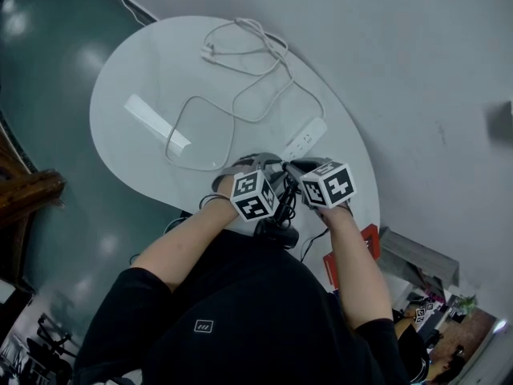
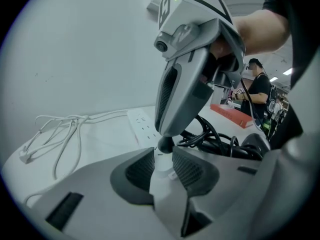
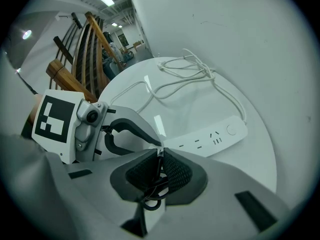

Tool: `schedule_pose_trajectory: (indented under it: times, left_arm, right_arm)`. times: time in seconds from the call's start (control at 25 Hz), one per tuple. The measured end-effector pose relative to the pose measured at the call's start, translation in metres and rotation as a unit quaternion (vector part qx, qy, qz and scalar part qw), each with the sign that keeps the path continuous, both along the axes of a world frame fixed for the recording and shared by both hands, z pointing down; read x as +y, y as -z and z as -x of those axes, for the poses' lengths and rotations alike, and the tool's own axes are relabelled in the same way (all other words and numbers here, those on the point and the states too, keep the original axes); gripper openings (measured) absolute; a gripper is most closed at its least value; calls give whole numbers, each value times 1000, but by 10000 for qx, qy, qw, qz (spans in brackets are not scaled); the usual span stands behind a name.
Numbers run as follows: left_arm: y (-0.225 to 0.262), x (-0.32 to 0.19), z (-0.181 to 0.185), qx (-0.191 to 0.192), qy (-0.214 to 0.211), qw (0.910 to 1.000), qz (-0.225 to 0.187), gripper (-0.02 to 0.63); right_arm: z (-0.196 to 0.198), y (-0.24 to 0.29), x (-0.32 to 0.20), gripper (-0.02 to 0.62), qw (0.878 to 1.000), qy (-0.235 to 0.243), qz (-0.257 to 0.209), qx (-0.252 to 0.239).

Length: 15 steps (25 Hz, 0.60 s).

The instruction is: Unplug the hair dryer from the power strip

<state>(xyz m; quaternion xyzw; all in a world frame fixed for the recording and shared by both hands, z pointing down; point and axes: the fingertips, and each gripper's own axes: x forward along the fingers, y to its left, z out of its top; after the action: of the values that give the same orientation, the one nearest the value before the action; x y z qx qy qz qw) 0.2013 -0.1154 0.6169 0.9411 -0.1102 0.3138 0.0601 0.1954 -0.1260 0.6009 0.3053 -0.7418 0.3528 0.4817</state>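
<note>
The thing pinched between the fingers of your left gripper [image 2: 162, 159] is hard to read: only a narrow, smooth white piece [image 2: 161, 176] shows, squeezed between the ribbed black pads [image 2: 142, 169], and you cannot tell from either gripper view what it belongs to. Your right gripper [image 3: 160, 159] is clamped shut on thin, glossy loops of black cord [image 3: 150, 186], which bunch between its meshed pads [image 3: 175, 171] and hang out below them. The two sets of fingertips meet almost tip to tip. From the head view both are buried under the marker cubes and your hands. Of the hair dryer itself little is clear: a dark rounded body [image 2: 255, 143] lies just right of the left fingers beside more coiled cord, half cut off by the grey gripper shell. The power strip [image 3: 210, 139], a long white plastic bar with rounded ends, lies flat just beyond the right fingers, and the sockets facing you show bare slots. Further beyond it a thin white cable [image 3: 192, 68] lies in loose tangles on the smooth round white table [image 1: 160, 62]. A flat red object [image 2: 231, 115] past the left fingers is partly hidden by your right gripper.
</note>
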Motion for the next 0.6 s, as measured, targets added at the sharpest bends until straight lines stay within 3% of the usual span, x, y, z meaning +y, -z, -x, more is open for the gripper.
schedule_pose_trajectory:
  times: [0.16,0.32,0.44,0.6]
  left_arm:
    - [-1,2,-2,-101,-108,9996,-257,115]
    - [-2,1,-1,-62,-75,9998,-168,118]
    - [-2,0,-2,-42,-68,9998,-190,118]
    - [-3,0,-2,-27,-75,9998,-179,117]
  right_arm:
    - [-1,0,-9,58,9996,-254,72,-130]
    - [2,6,-6,58,9995,-186,106,-211]
    - [3,25,-9,58,9965,-478,34,-687]
    - [-7,35,-2,58,9960,-536,-133,-697]
